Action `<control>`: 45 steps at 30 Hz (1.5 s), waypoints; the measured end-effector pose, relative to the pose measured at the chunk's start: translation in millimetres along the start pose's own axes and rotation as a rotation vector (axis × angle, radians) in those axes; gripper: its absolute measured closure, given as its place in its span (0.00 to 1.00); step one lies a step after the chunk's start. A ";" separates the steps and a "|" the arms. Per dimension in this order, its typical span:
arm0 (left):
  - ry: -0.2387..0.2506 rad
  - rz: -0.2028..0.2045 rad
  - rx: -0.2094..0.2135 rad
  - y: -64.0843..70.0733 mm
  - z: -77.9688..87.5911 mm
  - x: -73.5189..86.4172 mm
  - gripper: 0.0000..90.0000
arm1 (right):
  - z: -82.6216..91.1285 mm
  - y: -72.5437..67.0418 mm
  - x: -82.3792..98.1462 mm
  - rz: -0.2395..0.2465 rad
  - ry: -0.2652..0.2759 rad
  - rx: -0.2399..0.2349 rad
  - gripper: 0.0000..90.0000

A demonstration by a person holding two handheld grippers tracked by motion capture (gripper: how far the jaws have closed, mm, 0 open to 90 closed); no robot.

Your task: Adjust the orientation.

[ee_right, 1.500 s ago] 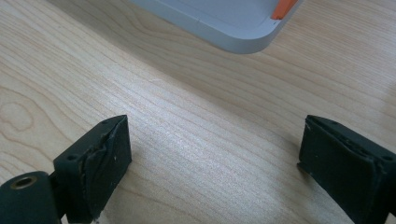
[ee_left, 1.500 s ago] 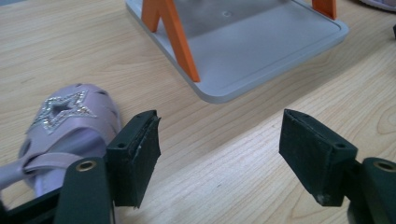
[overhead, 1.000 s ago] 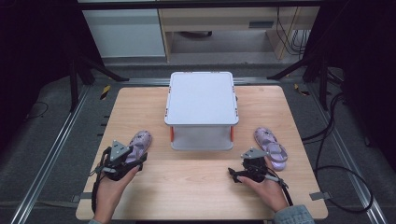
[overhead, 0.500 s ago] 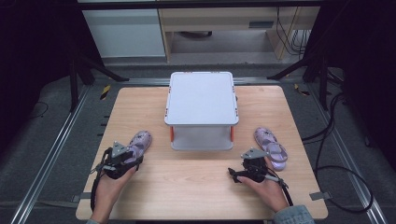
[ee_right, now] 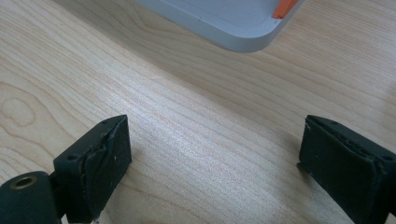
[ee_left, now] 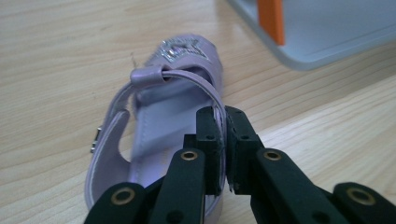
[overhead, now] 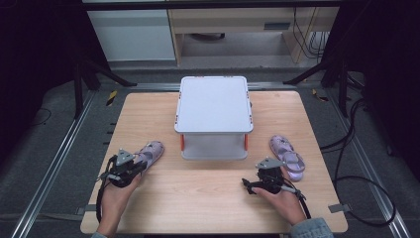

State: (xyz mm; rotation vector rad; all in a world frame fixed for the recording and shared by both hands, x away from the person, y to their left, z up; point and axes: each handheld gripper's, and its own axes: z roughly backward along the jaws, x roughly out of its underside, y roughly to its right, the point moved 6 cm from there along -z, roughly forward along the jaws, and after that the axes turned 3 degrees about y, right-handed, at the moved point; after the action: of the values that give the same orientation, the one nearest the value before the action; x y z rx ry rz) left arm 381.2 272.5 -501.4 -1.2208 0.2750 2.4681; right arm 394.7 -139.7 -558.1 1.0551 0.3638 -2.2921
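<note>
Wooden worktop (overhead: 213, 198) carrying a grey lidded box (overhead: 214, 116) at centre, with 2 lilac sandals beside it: left sandal (ee_left: 159, 126) near the box's front-left corner, right sandal (overhead: 287, 157) off its front-right corner. Left hand-held gripper (ee_left: 223, 135), jaws just closed, pinching the left sandal's side strap. Right hand-held gripper (ee_right: 212, 163) spread wide over bare wood, holding nothing, just beside the right sandal.

the pale, matt wood-grain tabletop (overhead: 208, 198) carries a glossy lilac faux-leather sandal (ee_left: 159, 126) with a glittery silver star, and a smooth grey plastic box (overhead: 213, 116) with orange clips; the left tool (ee_left: 223, 140) is matt black plastic.
</note>
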 end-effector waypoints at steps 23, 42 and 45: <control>0.030 -0.189 0.300 148.0 -3.0 -6.8 0.94 | 0.3 0.0 0.2 0.001 0.000 -0.002 0.10; 0.086 -0.162 0.331 141.4 21.4 -9.5 0.65 | 0.6 0.1 0.6 0.003 0.000 -0.004 0.10; 0.090 -0.138 0.272 123.6 18.2 -9.9 0.64 | 0.6 0.1 0.6 0.003 0.000 -0.004 0.10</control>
State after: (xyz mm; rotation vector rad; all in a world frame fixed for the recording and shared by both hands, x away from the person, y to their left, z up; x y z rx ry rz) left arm 322.8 163.5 -481.3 -1.1924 0.5136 2.1780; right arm 394.1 -140.4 -558.1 1.0532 0.3662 -2.2875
